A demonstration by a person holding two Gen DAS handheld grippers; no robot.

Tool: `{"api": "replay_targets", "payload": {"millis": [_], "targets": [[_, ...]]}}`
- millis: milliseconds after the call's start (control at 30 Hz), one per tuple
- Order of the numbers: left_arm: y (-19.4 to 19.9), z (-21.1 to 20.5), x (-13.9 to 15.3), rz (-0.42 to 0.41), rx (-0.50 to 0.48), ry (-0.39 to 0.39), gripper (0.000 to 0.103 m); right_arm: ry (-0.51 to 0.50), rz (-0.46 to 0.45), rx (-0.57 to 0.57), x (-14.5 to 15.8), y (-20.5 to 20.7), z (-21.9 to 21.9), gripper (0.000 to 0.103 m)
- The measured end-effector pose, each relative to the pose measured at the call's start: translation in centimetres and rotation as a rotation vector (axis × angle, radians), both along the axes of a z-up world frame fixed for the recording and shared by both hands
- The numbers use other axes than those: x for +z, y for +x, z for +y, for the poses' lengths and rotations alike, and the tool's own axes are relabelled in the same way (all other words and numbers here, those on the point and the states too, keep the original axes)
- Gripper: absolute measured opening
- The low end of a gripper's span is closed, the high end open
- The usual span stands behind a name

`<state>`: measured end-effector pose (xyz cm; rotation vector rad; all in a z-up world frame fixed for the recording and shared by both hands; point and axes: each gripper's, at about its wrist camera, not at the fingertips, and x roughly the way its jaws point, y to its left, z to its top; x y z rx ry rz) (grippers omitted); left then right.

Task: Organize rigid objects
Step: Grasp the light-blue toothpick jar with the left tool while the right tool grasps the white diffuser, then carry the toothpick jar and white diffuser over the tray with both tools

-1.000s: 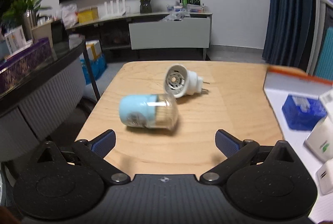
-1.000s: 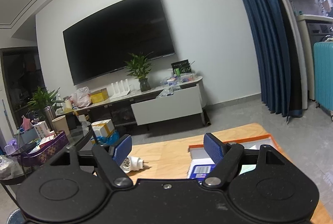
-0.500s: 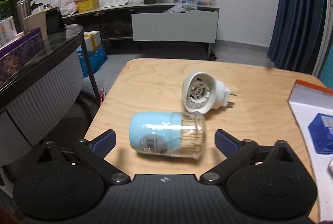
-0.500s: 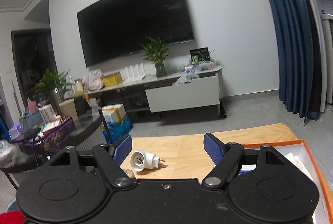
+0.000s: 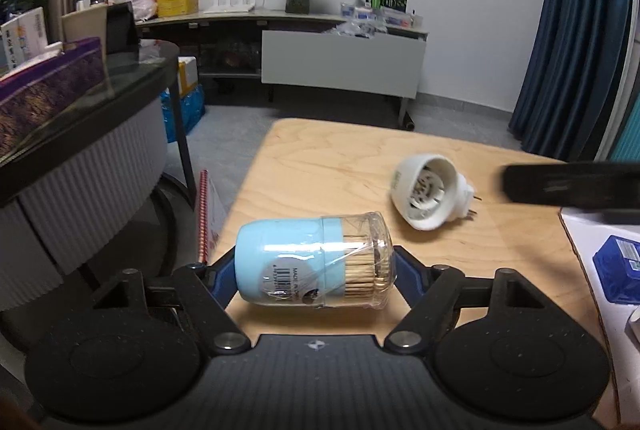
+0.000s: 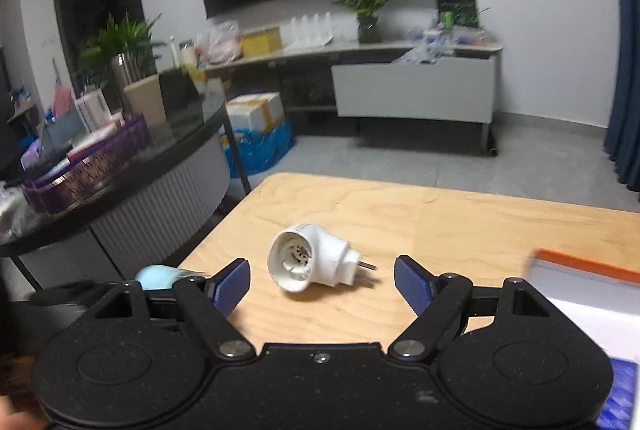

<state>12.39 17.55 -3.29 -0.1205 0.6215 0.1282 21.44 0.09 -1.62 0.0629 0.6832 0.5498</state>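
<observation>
The left gripper has just been closing on the toothpick jar, which lies on its side at the table's near edge; the pads flank its ends and look to be touching, though a firm clamp cannot be told. The right gripper has its jaws spread wide and empty, lined up on the white plug adapter, probably to lift it next. At right, the orange-rimmed box holds a blue packet.

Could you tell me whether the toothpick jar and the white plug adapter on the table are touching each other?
Apart. The left wrist view shows bare wood between the toothpick jar and the white plug adapter.
</observation>
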Motion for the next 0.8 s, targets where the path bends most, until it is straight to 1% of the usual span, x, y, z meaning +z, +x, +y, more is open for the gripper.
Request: {"api": "replay_targets", "payload": {"millis": [133, 167, 200, 267, 300, 367, 400, 500, 600, 800], "targets": [[-0.2, 0.7, 0.2, -0.002, 0.013, -0.011, 0.078, -0.072, 0.009, 0.037, -1.9, 2.1, 3.1, 0.094], [-0.1, 0.8, 0.2, 0.001, 0.018, -0.02, 0.078, -0.091, 0.004, 0.038, -2.3, 2.6, 3.9, 0.095], [-0.1, 0.9, 0.1, 0.004, 0.021, -0.028, 0.078, -0.107, 0.0, 0.043, -2.6, 3.1, 4.5, 0.099], [0.0, 1.1, 0.1, 0.003, 0.03, -0.034, 0.078, -0.145, -0.011, 0.049, -3.6, 3.8, 5.5, 0.102], [0.1, 1.1, 0.1, 0.003, 0.031, -0.036, 0.078, -0.162, -0.013, 0.052, -4.1, 4.2, 5.8, 0.102], [0.2, 1.2, 0.2, 0.004, 0.034, -0.037, 0.078, -0.181, 0.024, 0.072, -5.0, 4.9, 6.3, 0.101], [0.2, 1.3, 0.3, 0.003, 0.035, -0.04, 0.078, -0.19, 0.027, 0.069, -5.3, 5.0, 6.4, 0.095], [0.4, 1.4, 0.3, 0.001, 0.04, -0.047, 0.078, -0.167, 0.029, 0.041, -5.3, 4.4, 5.9, 0.094], [0.3, 1.3, 0.4, 0.002, 0.035, -0.044, 0.078, -0.145, 0.018, 0.013, -4.7, 3.5, 4.8, 0.094], [-0.6, 0.5, 1.3, -0.01, 0.019, -0.049, 0.078, -0.105, 0.023, -0.046, -1.6, 0.8, 1.9, 0.094]]}}
